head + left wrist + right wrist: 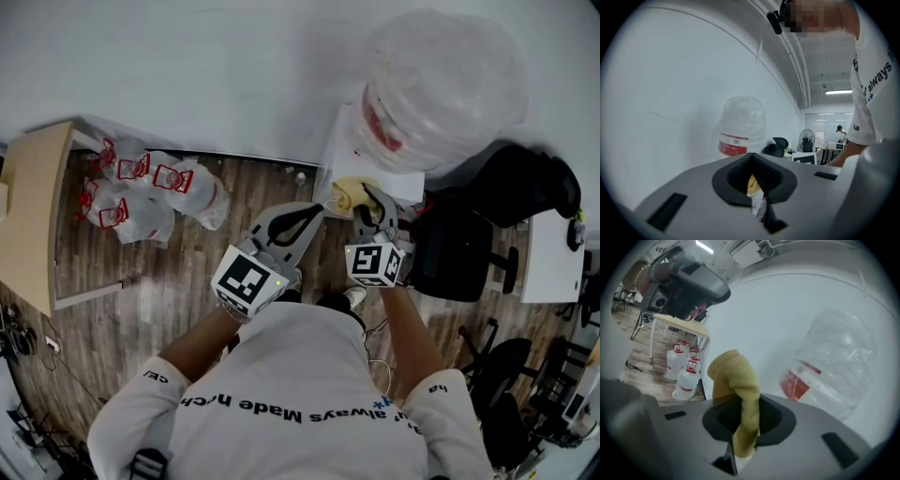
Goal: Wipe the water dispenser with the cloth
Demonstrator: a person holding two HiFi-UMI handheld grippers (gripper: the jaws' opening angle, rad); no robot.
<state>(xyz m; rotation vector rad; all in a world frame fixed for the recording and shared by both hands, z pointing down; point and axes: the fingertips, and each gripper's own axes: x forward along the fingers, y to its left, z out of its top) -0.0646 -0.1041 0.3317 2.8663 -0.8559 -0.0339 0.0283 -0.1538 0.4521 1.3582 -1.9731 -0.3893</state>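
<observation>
A person stands over the water dispenser [352, 150], which rises against the white wall straight ahead with its plastic-wrapped bottle [436, 80] seated on top. The right gripper [370, 202] is clamped on the yellow cloth [349, 194]. The cloth runs lengthwise out through the jaws, and its bunched free end pokes forward toward the near edge of the dispenser's white top (whether it already touches the surface cannot be told from here). The left gripper [314, 214] hangs just beside it with its jaws together on nothing, pointing at the same corner.

The right gripper is the nearer one and carries the cloth, so the wipe looks to be its job: a short reach forward and down onto the top, then along the front face, whose long axis is vertical. Room is uneven. A black office chair [469, 244] crowds the dispenser's right side and the wall closes the back. The wooden floor [272, 187] to the left lies open as far as the empty water jugs [141, 192] by the wooden desk [33, 216], so strokes toward the left and down the front probably have the freest run.
</observation>
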